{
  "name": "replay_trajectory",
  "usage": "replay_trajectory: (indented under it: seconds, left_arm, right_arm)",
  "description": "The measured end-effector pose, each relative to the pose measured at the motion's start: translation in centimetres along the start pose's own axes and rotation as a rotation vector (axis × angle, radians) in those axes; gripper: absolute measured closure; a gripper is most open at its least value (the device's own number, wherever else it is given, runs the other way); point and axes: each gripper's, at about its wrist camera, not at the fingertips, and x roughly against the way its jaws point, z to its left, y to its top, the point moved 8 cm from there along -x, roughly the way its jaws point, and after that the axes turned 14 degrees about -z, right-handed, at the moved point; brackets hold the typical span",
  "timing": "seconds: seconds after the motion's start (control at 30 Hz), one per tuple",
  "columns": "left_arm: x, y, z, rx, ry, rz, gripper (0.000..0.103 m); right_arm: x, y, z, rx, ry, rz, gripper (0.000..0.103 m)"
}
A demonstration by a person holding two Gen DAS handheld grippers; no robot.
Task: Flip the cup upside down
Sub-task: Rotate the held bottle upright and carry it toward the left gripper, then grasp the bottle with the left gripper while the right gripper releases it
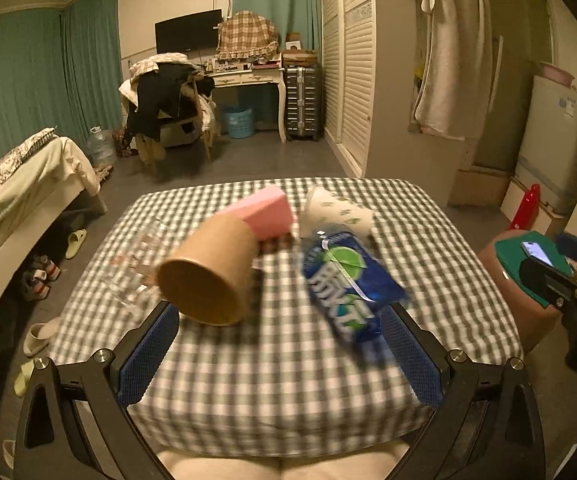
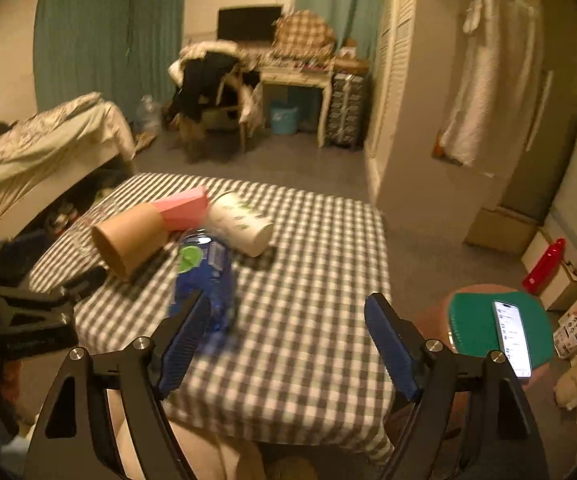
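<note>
Left of centre on the checked tablecloth (image 1: 428, 240), our target, the brown paper cup (image 1: 208, 276), lies on its side. Its open mouth faces near-left, toward the left gripper (image 1: 280, 344); its base points far-right. So the long axis runs diagonally, near-left to far-right, not upright.

We judge the left gripper the nearer one: in the left wrist view the cup mouth sits just ahead of its left finger. Jaws are spread wide, nothing between them. The right gripper (image 2: 288, 344) is also spread and empty, further right, with the cup (image 2: 128, 240) well off to its left.

Around the cup:
- Pink rectangular block (image 1: 266, 212) touching or just behind the cup base, far side.
- White paper cup with green print (image 1: 336, 212), also on its side, far-right of the block.
- Blue plastic bottle with green-and-white label (image 1: 348, 284) lying just right of the brown cup, near the left gripper's right finger.
- Something clear, maybe glass (image 1: 136, 264), left of the cup; too blurred to tell.

Likely obstruction: bottle and block crowd the right and far sides. Approach from near-left looks open.
</note>
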Motion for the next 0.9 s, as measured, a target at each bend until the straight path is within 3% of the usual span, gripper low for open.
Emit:
replay_trajectory:
  seconds: [0.37,0.57,0.7,0.9]
  left_arm:
    - [-2.8,1.1,-3.8,0.041,-0.081,0.154,0.0]
    - [-7.1,2.4,-3.9,0.059,-0.096,0.305,0.0]
    - [-10.8,1.6,-3.6,0.126,-0.109,0.44,0.001]
    - [-14.8,-0.3,-3.7,0.132,-0.103,0.58,0.006]
  right_arm:
    - [-1.0,-2.5,-3.2,-0.083,0.051,0.022,0.024]
    - [-2.4,-4.8,-4.2,-0.116,0.083,0.075,0.024]
    - [-3.6,-5.7,-4.6,-0.132,0.097,0.101,0.024]
    - [-5.2,-6.6,-4.3,-0.136,0.109,0.128,0.024]
